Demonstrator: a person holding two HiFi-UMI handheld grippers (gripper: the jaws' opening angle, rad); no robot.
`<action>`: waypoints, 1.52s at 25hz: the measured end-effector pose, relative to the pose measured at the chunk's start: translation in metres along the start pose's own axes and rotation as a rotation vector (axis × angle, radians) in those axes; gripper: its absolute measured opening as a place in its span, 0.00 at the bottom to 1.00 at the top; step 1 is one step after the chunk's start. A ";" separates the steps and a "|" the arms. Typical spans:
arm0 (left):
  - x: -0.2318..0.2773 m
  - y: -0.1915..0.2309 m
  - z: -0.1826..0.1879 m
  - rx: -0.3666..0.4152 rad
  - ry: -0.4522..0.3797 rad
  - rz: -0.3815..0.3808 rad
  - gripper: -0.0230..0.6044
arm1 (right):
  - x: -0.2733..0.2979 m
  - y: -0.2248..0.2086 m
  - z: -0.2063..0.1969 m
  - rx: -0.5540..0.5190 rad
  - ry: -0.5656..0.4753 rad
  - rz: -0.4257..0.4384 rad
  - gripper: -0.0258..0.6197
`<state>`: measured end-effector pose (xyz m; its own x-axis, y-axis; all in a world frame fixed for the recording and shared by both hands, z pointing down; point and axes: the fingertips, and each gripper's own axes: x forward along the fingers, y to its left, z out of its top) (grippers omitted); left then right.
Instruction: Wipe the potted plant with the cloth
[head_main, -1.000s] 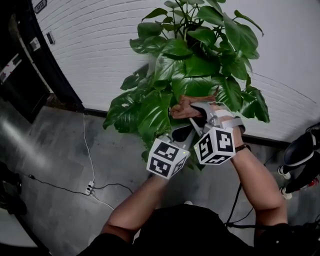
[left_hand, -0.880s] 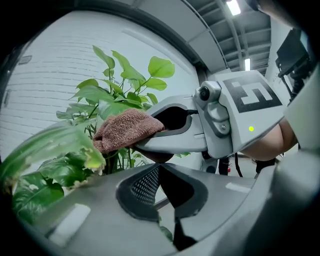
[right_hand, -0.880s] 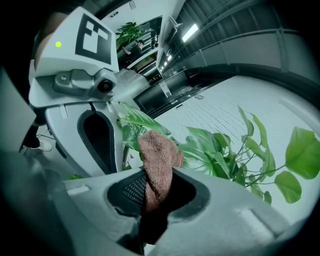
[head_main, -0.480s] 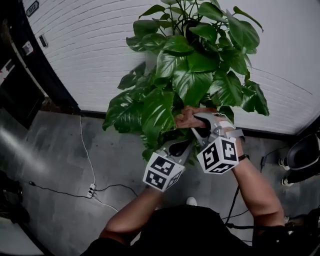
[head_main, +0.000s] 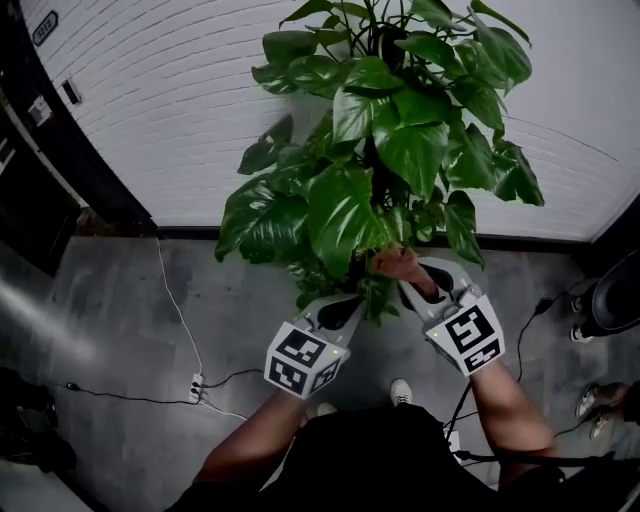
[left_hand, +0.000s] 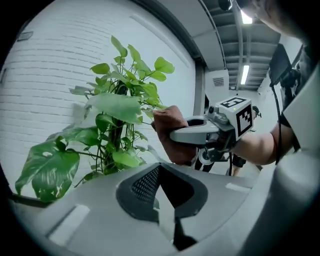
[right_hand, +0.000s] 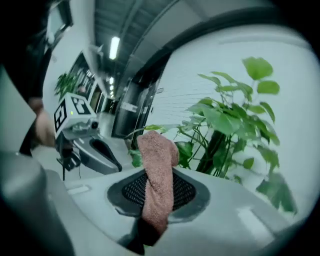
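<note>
Presently, item by item.

Right tongs: clamped on a brown terry cloth. The cloth's free fold stands up out of the jaws and leans toward the foliage.

Left tongs: jaws drawn together, with nothing plainly between them. In the head view their tip sits among the lowest leaves, just beside the right tongs.

Potted plant: broad glossy leaves on a dark central stem, standing on the grey floor against a white brick wall. The pot is hidden under the leaves. The cloth is held at the lower front foliage; whether it actually touches a leaf cannot be told.

Also on the floor: a white cable running to a power strip, well apart from the plant.

Step in hand, as judged: wiping the lower leaves.

Handling notes:
- Back each leaf from beneath with the closed left tongs so it does not fold away.
- Lay the cloth's loose fold flat on the upper face and draw it from stem toward tip.
- Keep the pressure light, since large thin blades tear at the splits.
- Do not drag sideways against the stalks.
</note>
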<state>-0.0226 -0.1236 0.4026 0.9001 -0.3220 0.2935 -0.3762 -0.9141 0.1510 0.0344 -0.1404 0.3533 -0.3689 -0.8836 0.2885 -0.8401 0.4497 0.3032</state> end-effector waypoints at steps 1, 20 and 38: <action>-0.007 0.003 -0.004 -0.009 0.004 -0.005 0.06 | -0.006 0.004 -0.006 0.124 -0.020 -0.006 0.15; -0.065 -0.019 -0.008 -0.030 -0.045 0.030 0.06 | -0.101 0.051 -0.033 0.517 -0.143 -0.083 0.15; -0.056 -0.130 -0.023 -0.051 -0.085 0.142 0.06 | -0.200 0.077 -0.077 0.495 -0.101 0.049 0.15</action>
<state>-0.0292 0.0186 0.3879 0.8517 -0.4687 0.2343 -0.5097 -0.8450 0.1622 0.0740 0.0806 0.3893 -0.4284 -0.8823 0.1949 -0.8997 0.3967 -0.1821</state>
